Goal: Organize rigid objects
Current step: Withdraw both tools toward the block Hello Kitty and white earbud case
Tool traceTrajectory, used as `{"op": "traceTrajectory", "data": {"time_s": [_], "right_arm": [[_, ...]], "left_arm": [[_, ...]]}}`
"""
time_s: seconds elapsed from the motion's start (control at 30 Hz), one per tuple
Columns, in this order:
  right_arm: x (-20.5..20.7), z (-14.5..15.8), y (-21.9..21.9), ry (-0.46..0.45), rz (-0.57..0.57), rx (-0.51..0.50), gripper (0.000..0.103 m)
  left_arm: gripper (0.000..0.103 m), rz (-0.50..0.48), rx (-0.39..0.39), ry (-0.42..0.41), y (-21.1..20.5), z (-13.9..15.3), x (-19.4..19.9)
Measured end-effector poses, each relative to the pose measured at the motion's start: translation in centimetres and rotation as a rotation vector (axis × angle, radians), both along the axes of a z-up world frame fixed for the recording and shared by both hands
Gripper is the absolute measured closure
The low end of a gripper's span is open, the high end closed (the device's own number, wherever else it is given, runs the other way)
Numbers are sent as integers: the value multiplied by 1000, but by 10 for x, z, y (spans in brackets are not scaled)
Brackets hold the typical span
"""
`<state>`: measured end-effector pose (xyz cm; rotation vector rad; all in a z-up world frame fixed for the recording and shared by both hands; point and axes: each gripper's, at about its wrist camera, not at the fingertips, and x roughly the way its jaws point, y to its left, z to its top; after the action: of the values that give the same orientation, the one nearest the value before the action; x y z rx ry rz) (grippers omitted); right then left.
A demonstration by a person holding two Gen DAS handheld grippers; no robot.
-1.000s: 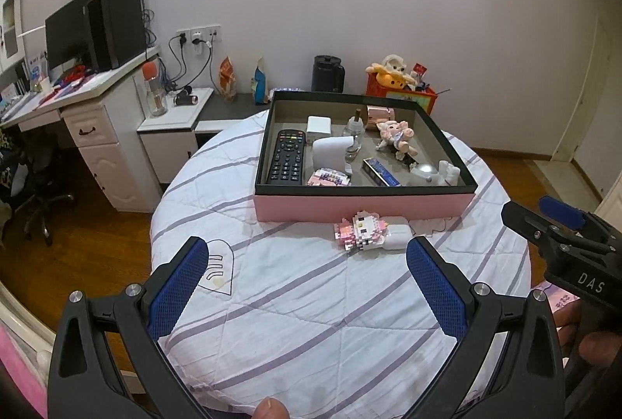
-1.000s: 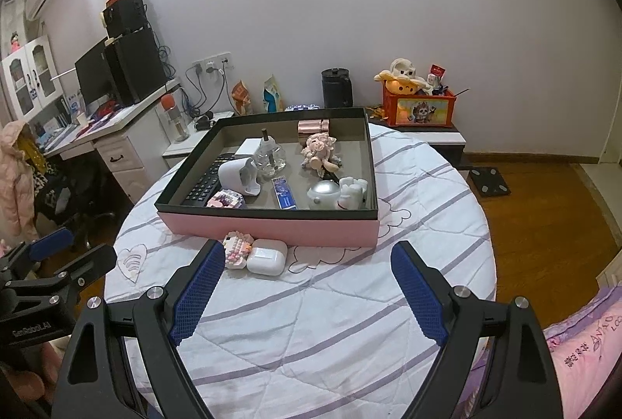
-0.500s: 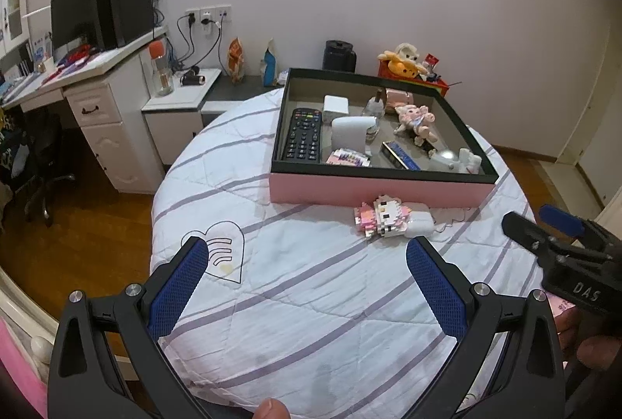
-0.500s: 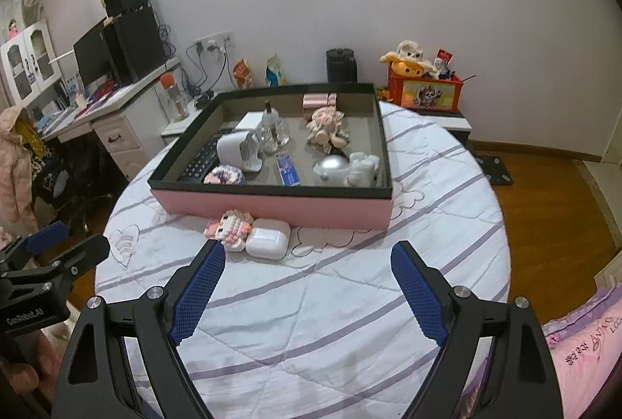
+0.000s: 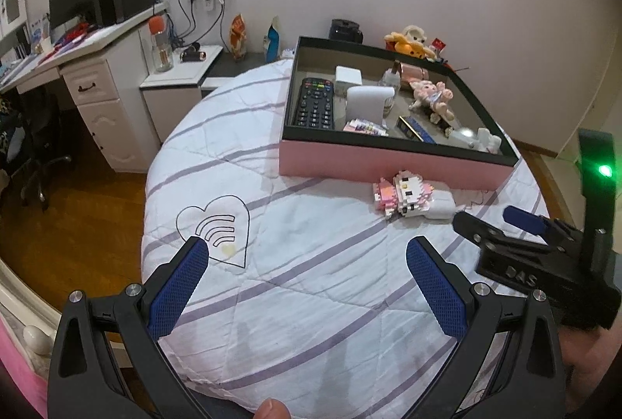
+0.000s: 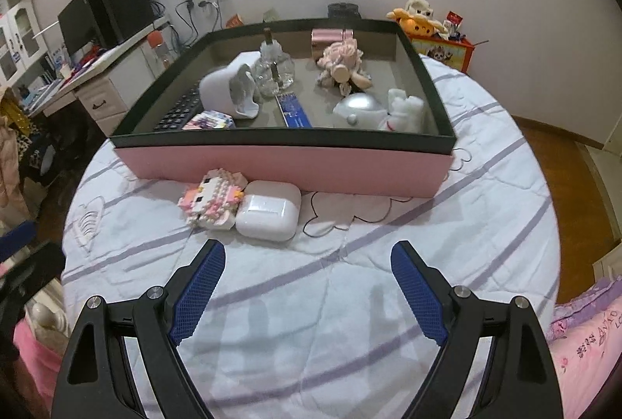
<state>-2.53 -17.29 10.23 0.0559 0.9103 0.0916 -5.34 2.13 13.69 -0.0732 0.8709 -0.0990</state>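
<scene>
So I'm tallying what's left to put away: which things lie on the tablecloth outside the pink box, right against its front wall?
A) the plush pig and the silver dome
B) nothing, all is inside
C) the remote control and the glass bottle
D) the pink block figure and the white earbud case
D: the pink block figure and the white earbud case lie side by side on the cloth before the pink box.

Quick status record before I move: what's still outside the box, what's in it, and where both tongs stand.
outside box: block-built pink figure touching white earbud case, on the quilt beside the pink box front wall
inside box: remote control, glass bottle, plush doll, silver dome, among others
left tongs: open, empty, above the quilt
right tongs: open, empty, short of the earbud case
</scene>
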Motion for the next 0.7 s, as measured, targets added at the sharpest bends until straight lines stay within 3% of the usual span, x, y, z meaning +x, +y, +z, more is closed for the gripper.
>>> {"op": "traceTrajectory", "data": {"time_s": [0.47, 0.57, 0.63, 0.7], "right_arm": [[37, -26, 15, 41, -19, -10, 17], [37, -27, 17, 19, -32, -38, 35], [35, -26, 16, 2, -37, -59, 54], [32, -25, 12, -7, -32, -60, 58]], "left_arm": [[0, -7, 0, 49, -3, -19, 16], [0, -9, 1, 58, -5, -22, 19], [0, -11, 2, 59, -7, -23, 20], [0, -16, 3, 61, -10, -23, 21]]}}
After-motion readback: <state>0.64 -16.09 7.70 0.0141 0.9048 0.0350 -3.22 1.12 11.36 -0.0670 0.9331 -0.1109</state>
